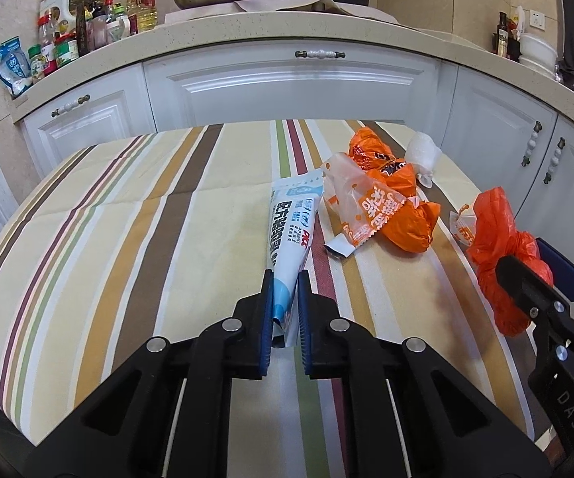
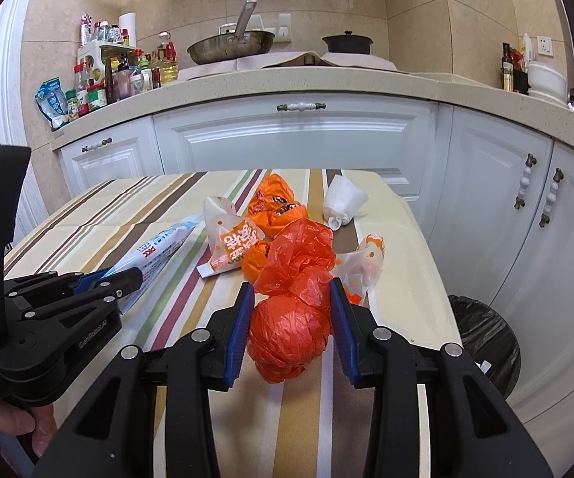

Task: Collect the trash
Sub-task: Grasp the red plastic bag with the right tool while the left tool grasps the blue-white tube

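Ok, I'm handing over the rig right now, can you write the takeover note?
Left tongs: shut on the white-and-blue printed plastic pouch.
Right tongs: straddling the knotted red-orange plastic bag; grip unclear.
Still on the striped tablecloth: orange-and-clear snack wrapper, crumpled orange bag, white tied bag, small clear wrapper.
Black-lined bin stands right of the table; nothing visibly binned yet.

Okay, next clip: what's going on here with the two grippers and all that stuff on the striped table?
A person is clearing trash off a striped table in a kitchen. The left hand-held gripper is shut on a white and blue tube-shaped packet. The right hand-held gripper has a knotted orange plastic bag between its fingers. More wrappers and a small white bag lie farther back on the table. A bin with a black liner stands on the floor to the right of the table.
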The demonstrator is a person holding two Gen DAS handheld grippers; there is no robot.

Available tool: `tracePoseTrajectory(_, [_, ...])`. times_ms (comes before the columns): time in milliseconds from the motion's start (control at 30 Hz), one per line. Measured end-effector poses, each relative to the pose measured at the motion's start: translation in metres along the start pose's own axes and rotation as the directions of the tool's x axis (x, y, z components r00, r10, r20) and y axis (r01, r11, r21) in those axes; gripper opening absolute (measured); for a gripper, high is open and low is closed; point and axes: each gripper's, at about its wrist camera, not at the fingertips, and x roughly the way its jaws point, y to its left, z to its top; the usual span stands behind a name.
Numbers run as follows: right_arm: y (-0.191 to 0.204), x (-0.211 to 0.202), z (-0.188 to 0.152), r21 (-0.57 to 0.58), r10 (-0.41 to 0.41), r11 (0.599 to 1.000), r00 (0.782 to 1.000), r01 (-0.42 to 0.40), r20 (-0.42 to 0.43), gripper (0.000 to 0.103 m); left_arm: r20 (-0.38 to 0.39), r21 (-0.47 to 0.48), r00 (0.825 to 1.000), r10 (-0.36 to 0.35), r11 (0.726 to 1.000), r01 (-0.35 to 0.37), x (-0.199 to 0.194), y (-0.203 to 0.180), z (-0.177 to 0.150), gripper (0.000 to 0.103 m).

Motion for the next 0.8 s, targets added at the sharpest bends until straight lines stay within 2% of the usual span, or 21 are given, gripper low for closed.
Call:
tracePoseTrajectory(367, [0.001, -0.021, 0.000, -0.009, -0.012, 1.000, 0.999, 0.012, 0.043, 0.039, 0.046, 0.003, 0.999, 0.007, 1.000, -0.007, -0.030, 0.002, -0.007, 0.008])
tracePoseTrajectory(600, [0.005, -0.023, -0.004, -0.016, -0.012, 1.000, 0.999, 0.013, 0.046, 0.039, 0.011, -0.007, 1.000, 0.029, 1.000, -0.029, -0.022, 0.005, -0.015, 0.011])
tracePoseTrajectory(700, [0.005, -0.021, -0.006, -0.017, -0.012, 1.000, 0.999, 0.012, 0.039, 0.039, -0.003, -0.027, 1.000, 0.028, 0.999, -0.028, -0.019, 0.009, -0.018, 0.020])
tracePoseTrajectory(767, [0.004, -0.020, -0.006, -0.014, -0.011, 1.000, 0.999, 0.011, 0.033, 0.039, -0.003, -0.036, 1.000, 0.031, 0.999, -0.031, -0.018, 0.010, -0.019, 0.047])
tracePoseTrajectory(800, [0.003, -0.018, -0.006, -0.011, -0.011, 1.000, 1.000, 0.011, 0.029, 0.039, 0.005, -0.042, 0.999, 0.035, 0.999, -0.035, -0.018, 0.011, -0.018, 0.050])
